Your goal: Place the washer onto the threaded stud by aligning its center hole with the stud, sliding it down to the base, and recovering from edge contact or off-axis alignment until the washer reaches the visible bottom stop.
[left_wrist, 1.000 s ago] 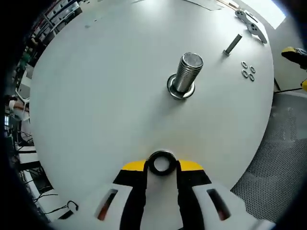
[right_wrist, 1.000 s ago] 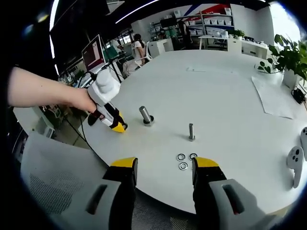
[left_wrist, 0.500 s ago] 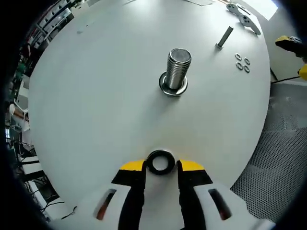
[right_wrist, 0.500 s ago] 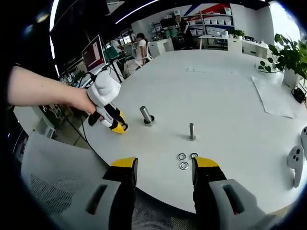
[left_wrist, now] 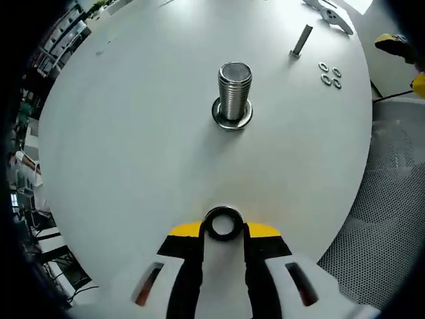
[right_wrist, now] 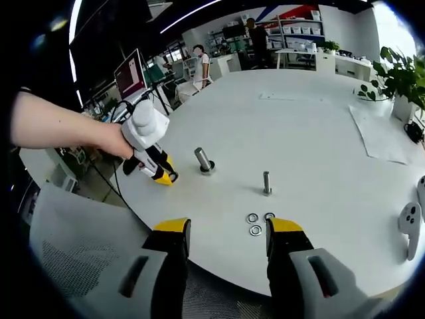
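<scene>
We saw the washer [left_wrist: 222, 224] pinched between the yellow tips of the left gripper [left_wrist: 222, 229], held above the white table [left_wrist: 133, 133]. The threaded stud [left_wrist: 234, 88] stood upright straight ahead of those jaws, well apart from the washer. The right gripper [right_wrist: 228, 232] hung wide and empty, with three small washers [right_wrist: 255, 222] just beyond its tips and a slim bolt [right_wrist: 266, 183] farther on.

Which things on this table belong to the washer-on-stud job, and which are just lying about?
Part of the job:
- washer, held in the left tongs
- big threaded stud, standing upright on its base

Just lying about:
- three small washers
- thin bolt, standing upright
- paper sheet
- plant
- white controller
</scene>
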The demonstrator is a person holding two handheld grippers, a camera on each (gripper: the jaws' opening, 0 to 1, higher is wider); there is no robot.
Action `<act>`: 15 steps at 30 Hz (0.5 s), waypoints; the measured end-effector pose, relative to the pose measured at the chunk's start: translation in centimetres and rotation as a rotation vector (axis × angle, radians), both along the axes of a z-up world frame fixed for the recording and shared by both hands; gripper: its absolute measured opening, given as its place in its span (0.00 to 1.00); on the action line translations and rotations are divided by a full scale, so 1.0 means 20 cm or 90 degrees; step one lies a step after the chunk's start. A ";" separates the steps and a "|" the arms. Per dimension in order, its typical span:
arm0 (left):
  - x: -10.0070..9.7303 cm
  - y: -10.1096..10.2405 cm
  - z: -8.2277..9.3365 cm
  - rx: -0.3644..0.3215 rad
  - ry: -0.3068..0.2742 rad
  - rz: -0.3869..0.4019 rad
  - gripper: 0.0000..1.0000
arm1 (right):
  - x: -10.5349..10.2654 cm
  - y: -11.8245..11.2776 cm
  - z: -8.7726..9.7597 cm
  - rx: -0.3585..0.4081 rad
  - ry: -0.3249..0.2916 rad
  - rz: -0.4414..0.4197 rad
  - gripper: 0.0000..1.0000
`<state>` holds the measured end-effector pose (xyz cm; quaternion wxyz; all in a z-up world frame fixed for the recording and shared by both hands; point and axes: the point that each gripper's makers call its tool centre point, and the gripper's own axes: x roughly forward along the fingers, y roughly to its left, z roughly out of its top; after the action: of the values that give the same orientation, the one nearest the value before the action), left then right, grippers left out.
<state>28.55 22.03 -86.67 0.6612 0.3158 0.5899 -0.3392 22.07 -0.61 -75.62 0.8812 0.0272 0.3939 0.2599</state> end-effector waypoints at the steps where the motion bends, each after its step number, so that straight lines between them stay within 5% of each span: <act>1: 0.00 0.00 0.00 -0.004 -0.002 0.005 0.20 | 0.00 0.00 0.00 -0.001 0.000 0.001 0.48; 5: 0.01 0.01 0.00 -0.042 -0.020 0.055 0.19 | 0.00 0.00 0.00 0.000 -0.001 0.000 0.48; 15: -0.06 -0.01 0.01 -0.054 -0.016 0.060 0.19 | 0.00 0.01 0.00 -0.001 -0.001 0.003 0.48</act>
<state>27.41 21.73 -86.46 0.6965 0.2638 0.5809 -0.3284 22.06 -0.45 -75.60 0.8808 0.0259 0.3937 0.2617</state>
